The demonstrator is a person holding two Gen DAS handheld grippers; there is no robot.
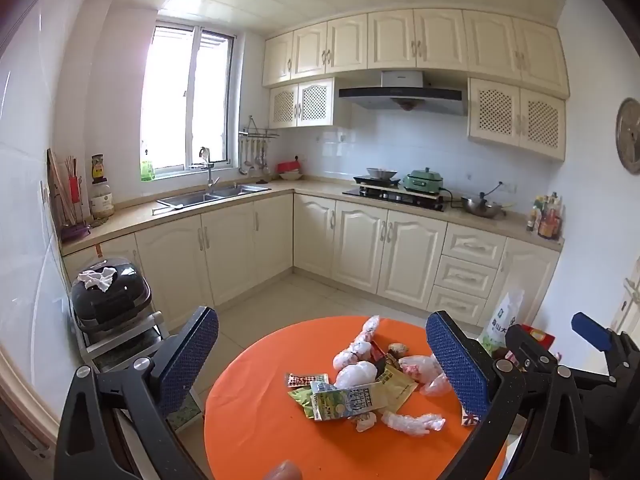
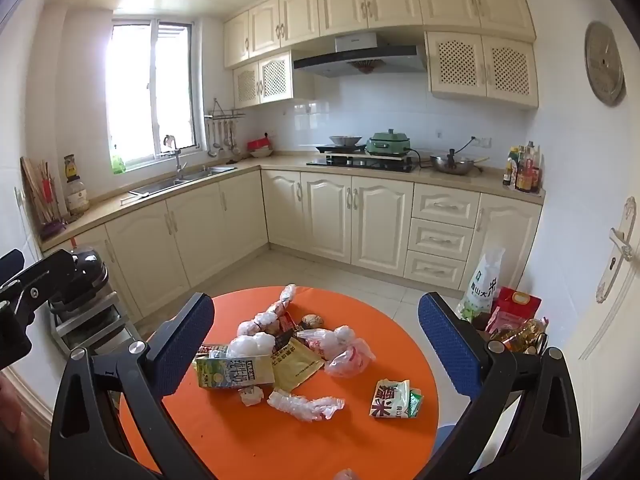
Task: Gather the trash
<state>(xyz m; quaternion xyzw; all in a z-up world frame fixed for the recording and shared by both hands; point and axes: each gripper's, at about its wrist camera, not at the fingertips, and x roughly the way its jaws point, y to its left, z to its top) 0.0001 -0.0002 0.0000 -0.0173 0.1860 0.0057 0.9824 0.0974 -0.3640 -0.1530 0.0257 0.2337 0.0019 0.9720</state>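
Observation:
A round orange table [image 1: 256, 412] [image 2: 240, 440] carries a heap of trash. It holds a green and white milk carton [image 1: 348, 400] [image 2: 234, 372], a yellow sachet [image 1: 394, 390] [image 2: 296, 364], crumpled white tissue and plastic bags [image 1: 356, 374] [image 2: 344, 354], a clear plastic wrap [image 1: 412, 422] [image 2: 306, 404] and a green and white snack packet [image 2: 394, 398]. My left gripper [image 1: 322, 354] is open and empty above the near side of the table. My right gripper [image 2: 316, 338] is open and empty, also above the heap.
A black lidded bin [image 1: 110, 296] on a metal stand is on the left by the cabinets. Rice bags [image 2: 484, 280] and red packets [image 2: 516, 308] stand on the floor at the right. Kitchen counters [image 2: 280, 162] run along the far walls.

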